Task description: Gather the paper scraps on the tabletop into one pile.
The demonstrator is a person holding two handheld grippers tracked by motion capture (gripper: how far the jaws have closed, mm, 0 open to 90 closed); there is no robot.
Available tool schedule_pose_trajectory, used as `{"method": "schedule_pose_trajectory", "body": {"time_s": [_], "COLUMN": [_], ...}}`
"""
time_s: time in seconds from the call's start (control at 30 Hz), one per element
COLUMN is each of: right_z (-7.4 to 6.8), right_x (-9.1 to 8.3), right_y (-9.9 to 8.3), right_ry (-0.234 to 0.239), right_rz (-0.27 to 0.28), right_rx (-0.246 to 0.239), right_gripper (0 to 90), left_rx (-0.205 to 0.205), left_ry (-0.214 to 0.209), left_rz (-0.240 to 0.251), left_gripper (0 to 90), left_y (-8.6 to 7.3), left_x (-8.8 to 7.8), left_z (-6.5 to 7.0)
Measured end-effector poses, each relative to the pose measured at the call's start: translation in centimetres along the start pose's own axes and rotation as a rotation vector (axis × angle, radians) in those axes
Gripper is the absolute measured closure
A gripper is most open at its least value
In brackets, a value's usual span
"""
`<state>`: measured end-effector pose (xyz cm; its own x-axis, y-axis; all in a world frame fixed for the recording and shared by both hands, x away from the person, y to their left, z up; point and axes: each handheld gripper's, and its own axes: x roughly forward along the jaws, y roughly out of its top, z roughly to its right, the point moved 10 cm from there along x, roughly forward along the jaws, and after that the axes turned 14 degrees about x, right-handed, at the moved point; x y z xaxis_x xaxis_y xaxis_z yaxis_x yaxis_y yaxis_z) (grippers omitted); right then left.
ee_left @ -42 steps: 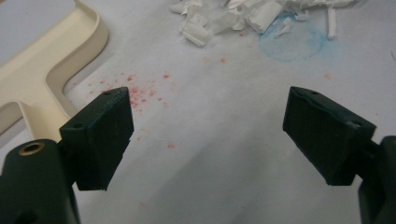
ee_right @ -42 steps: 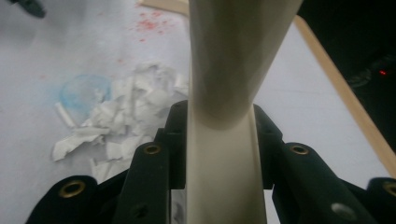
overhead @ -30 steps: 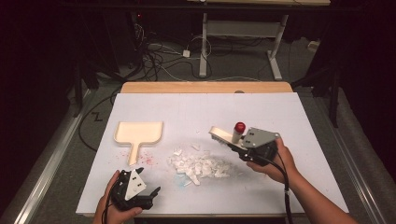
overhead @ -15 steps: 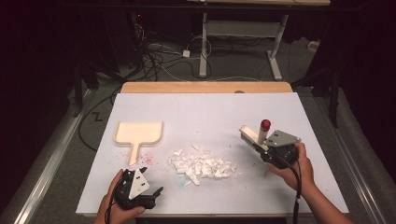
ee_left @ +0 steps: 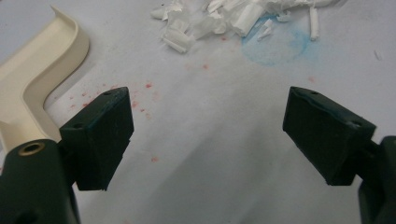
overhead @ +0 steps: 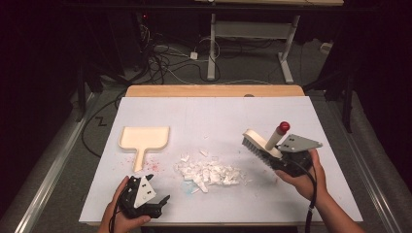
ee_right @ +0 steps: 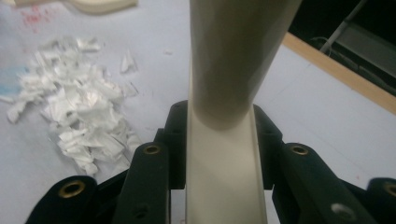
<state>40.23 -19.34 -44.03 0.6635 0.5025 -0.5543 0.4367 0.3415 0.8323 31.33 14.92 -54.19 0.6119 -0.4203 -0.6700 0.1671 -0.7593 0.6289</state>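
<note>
Brush [overhead: 260,145], cream plastic, bristled head and round handle tipped with a red knob: I hold it in my right gripper [overhead: 286,158] at about 3 o'clock on the white table cover [overhead: 218,111], bristle head pointing toward 10 o'clock and raised off the surface. In the right gripper view the black jaws press together on the flat cream back of the brush [ee_right: 224,172], one on each side, with the round handle rising straight up between them.

Paper scraps [overhead: 209,172], white, shredded: one loose heap at the centre of the cover, just toward 9 o'clock of the brush head, apart from it. A faint blue ring stain [ee_left: 273,46] lies at the heap's near edge.

Dustpan [overhead: 144,140], cream, flat with short handle: lying at 9 o'clock of the heap, well apart, handle pointing to 6 o'clock. Red speckles [overhead: 155,160] dot the cover beside the handle.

Left gripper [overhead: 163,204], held low at 7 o'clock of the table: jaws spread wide with bare cover between them, the dustpan handle [ee_left: 28,93] just beyond the one jaw and the scraps farther ahead.

Wooden tabletop edge [overhead: 214,91]: showing along the far side at 12 o'clock.
</note>
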Motion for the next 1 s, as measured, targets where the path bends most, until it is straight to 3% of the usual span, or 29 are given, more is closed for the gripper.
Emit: {"method": "schedule_pose_trajectory", "body": {"time_s": [0.13, 0.17, 0.23, 0.27, 0.4, 0.43, 0.47, 0.5, 0.57, 0.63, 0.67, 0.7, 0.77, 0.8, 0.87, 1.0], "right_z": [2.4, 2.4, 3.4, 4.2, 5.1, 5.8, 5.8, 6.2, 6.0, 5.2, 3.9, 3.9, 2.4, 0.6, -1.1, -3.3], "right_x": [-0.5, -0.5, 0.1, 0.7, 1.5, 1.9, 1.9, 1.8, 1.8, 1.8, 1.9, 1.9, 2.3, 2.9, 3.4, 4.5], "right_y": [-0.6, -0.6, -1.3, -2.2, -3.6, -4.3, -4.3, -4.3, -4.3, -4.4, -4.4, -4.4, -4.6, -4.6, -4.3, -3.6], "right_ry": [-0.053, -0.053, -0.063, -0.058, -0.044, -0.086, -0.086, -0.126, -0.125, -0.102, -0.091, -0.091, -0.106, -0.116, -0.117, -0.085], "right_rz": [-0.007, -0.007, -0.039, -0.074, -0.132, -0.155, -0.155, -0.155, -0.158, -0.158, -0.172, -0.172, -0.19, -0.2, -0.2, -0.189], "right_rx": [0.049, 0.049, 0.082, 0.126, 0.201, 0.192, 0.192, 0.163, 0.168, 0.171, 0.146, 0.146, 0.101, 0.057, 0.023, 0.018], "right_gripper": [68.0, 68.0, 68.0, 68.0, 68.0, 68.0, 68.0, 68.0, 68.0, 68.0, 67.9, 67.9, 67.8, 67.8, 67.8, 67.8], "left_rx": [0.004, 0.005, 0.006, 0.007, 0.006, 0.005, 0.001, 0.003, 0.002, -0.001, 0.002, 0.002, 0.001, 0.002, 0.002, 0.0], "left_ry": [0.001, 0.0, -0.004, -0.006, -0.008, -0.007, -0.007, -0.007, -0.008, -0.008, -0.009, -0.009, -0.008, -0.007, -0.006, 0.008], "left_rz": [0.002, 0.001, -0.001, -0.003, -0.003, -0.003, -0.001, -0.004, -0.005, -0.004, -0.006, -0.006, -0.008, -0.007, -0.006, -0.017], "left_gripper": [15.5, 15.5, 15.5, 15.5, 15.5, 15.5, 15.5, 15.5, 15.5, 15.5, 15.5, 15.5, 15.5, 15.5, 15.5, 15.5], "left_y": [0.2, 0.2, 0.2, 0.2, 0.1, 0.1, 0.1, 0.0, 0.0, 0.0, 0.0, 0.0, 0.1, 0.2, 0.2, 0.2], "left_x": [0.0, 0.0, 0.1, 0.1, 0.2, 0.1, 0.2, 0.1, 0.2, 0.2, 0.2, 0.2, 0.2, 0.2, 0.2, 0.3], "left_z": [0.0, 0.0, 0.1, 0.1, 0.1, 0.0, 0.0, 0.0, 0.1, 0.1, 0.1, 0.1, 0.1, 0.1, 0.1, 0.0]}}
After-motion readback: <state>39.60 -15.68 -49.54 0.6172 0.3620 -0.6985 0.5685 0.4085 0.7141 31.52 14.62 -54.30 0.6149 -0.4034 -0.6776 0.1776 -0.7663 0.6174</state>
